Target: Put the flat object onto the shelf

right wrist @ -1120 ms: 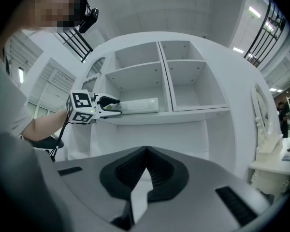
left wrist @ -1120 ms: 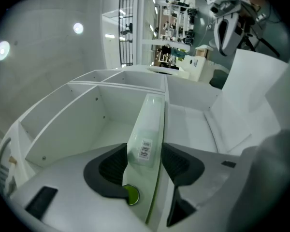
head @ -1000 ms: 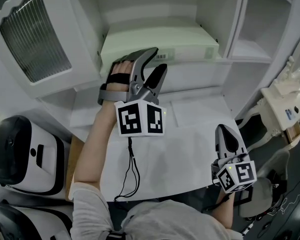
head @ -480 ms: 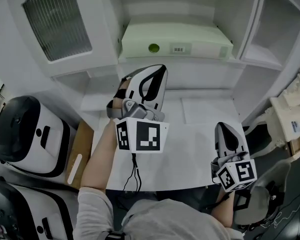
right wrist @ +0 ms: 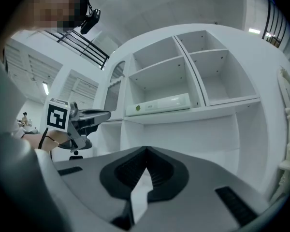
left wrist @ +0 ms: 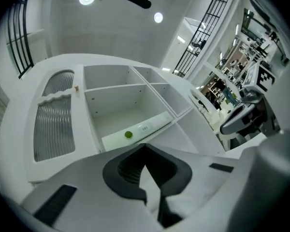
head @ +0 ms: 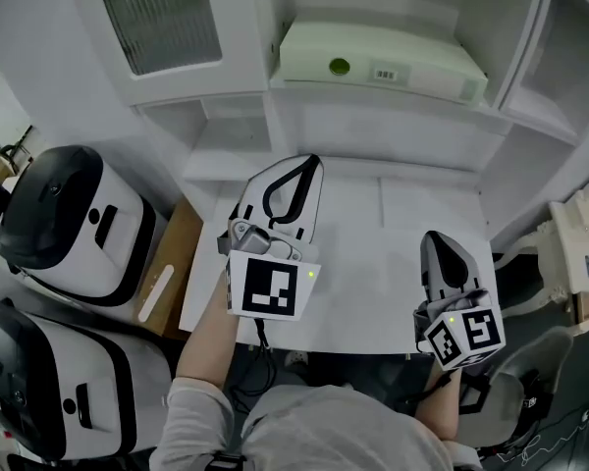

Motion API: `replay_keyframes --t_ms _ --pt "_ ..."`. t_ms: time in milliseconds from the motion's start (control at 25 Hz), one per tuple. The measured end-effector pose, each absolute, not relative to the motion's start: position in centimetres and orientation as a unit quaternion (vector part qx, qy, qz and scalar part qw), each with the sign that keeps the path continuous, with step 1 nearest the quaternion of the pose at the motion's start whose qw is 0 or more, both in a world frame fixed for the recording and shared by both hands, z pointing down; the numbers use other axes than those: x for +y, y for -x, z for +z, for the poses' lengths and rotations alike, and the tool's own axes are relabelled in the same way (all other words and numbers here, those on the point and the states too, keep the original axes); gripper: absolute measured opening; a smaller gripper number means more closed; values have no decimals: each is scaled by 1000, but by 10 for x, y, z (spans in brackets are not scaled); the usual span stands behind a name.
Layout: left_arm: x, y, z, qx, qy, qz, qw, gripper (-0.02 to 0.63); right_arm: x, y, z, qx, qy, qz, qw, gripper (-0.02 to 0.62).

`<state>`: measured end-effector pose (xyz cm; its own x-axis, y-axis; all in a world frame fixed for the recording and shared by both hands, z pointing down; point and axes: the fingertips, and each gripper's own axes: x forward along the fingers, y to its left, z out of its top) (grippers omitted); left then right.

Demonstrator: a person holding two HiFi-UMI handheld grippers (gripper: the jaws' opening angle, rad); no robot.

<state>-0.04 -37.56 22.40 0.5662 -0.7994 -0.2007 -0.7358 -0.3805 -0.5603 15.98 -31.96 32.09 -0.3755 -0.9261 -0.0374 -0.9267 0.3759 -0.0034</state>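
Item 1: flat object point(head: 378, 55), pale green, lying on the shelf point(head: 373, 96) of the white cabinet.
Items 2: left gripper point(head: 307, 165) and right gripper point(head: 438, 240), both with jaws together and empty, over the table point(head: 373, 292).

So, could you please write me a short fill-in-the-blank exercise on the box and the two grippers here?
The flat box lies on a ____ of the white cabinet.
The round sticker on its front edge is ____.
Both the left gripper and the right gripper have their jaws ____, holding nothing.
Missing words: shelf; green; shut.
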Motion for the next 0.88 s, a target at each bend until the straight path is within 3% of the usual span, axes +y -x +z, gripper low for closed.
replay_keyframes --t_ms 880 --pt "-282 24 312 499 852 -17 159 14 -265 -130 335 862 506 1 6 8"
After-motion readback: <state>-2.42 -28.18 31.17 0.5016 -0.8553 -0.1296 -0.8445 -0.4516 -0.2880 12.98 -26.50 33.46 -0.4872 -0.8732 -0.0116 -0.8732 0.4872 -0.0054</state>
